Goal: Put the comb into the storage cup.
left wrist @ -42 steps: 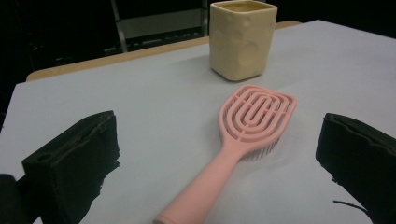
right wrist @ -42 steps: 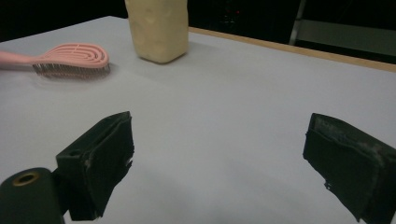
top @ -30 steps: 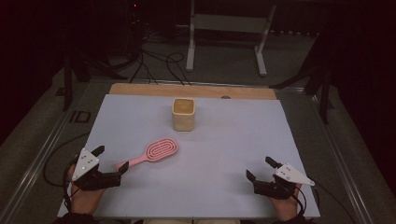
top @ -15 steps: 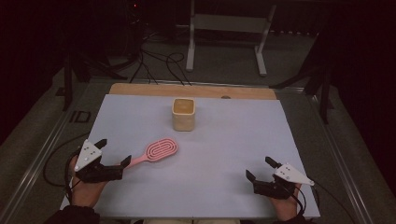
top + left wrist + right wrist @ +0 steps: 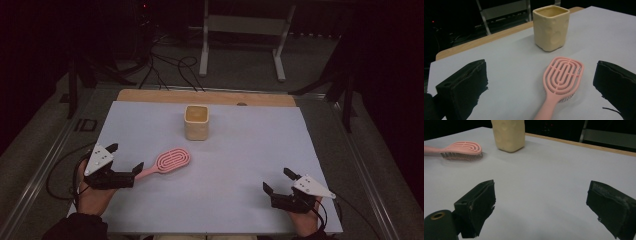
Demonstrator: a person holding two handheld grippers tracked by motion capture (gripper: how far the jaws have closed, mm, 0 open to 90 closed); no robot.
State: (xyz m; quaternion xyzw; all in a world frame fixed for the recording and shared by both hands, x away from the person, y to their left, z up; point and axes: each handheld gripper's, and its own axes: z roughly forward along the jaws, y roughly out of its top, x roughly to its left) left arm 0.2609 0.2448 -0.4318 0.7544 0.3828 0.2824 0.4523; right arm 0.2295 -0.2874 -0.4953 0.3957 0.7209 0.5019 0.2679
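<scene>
Brush (image 5: 172,161) lies flat, bristles down, on the white mat (image 5: 240,165).
Its long axis runs diagonally: handle toward the left gripper (image 5: 134,173), head toward the cup (image 5: 196,122). Both the left and right gripper (image 5: 276,182) have jaws spread, empty.

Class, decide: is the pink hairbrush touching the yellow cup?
Apart. The high view shows bare table between the hairbrush and the cup; the left gripper view shows the same gap.
</scene>
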